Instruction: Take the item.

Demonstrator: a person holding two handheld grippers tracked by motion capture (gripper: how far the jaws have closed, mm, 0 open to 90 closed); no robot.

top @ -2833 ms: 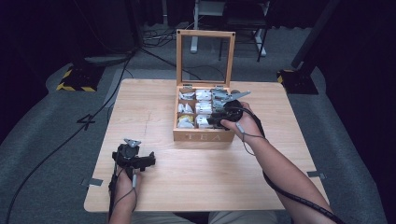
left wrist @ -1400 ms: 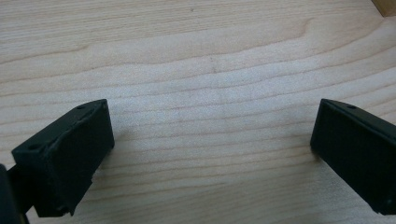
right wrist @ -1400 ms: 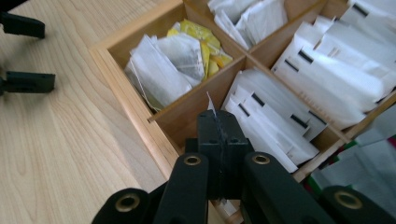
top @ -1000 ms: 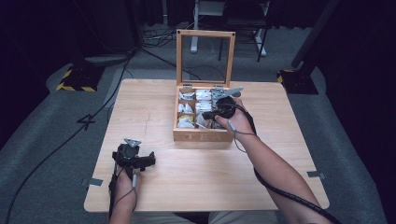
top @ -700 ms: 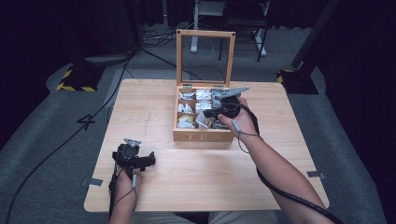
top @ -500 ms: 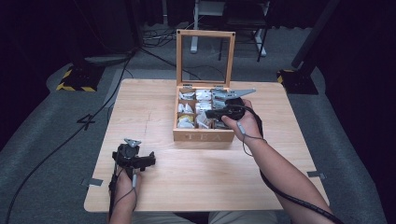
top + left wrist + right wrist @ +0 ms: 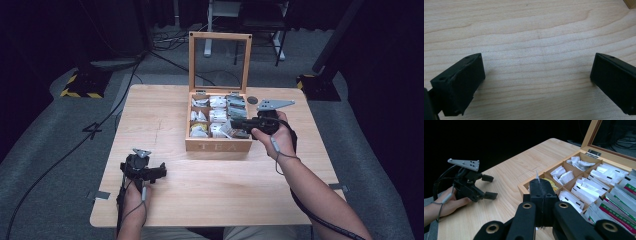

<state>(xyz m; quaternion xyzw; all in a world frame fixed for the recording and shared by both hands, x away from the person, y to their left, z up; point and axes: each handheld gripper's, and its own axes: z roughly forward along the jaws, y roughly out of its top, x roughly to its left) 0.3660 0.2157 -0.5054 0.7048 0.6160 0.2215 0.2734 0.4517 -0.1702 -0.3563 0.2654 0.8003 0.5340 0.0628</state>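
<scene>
1. Overhead, a wooden tea box (image 7: 218, 145) marked "TEA" on its front wall sits at the middle rear of the pale wooden desk (image 7: 210, 195), its glass-paned lid (image 7: 219, 60) standing upright at the back. Its compartments hold white, grey and some yellow tea packets (image 7: 218, 116). The right claw (image 7: 235, 125), held in the person's right hand (image 7: 276, 137), reaches over the box's front right compartments, with a white packet (image 7: 226, 127) at its tips. The left claw (image 7: 159, 172) rests on the desk near the front left corner, well apart from the box, with wide bare wood between them and across the whole front of the desk. A small dark disc (image 7: 252, 100) lies on the desk just right of the box's rear corner.

2. Along the left claw (image 7: 537, 75), its two black jaws stand wide apart with nothing between them, just above bare wood grain. A corner of the box (image 7: 630, 3) shows at the top right edge.

3. Along the right claw (image 7: 542, 192), the jaws are pressed together on a thin white tea packet (image 7: 537, 177), whose edge sticks up above them. Beyond lie the box's compartments (image 7: 584, 182), packed with upright packets, some banded green (image 7: 630, 188) or red. At the far left, the other claw (image 7: 489, 186) sits spread near the desk edge.
</scene>
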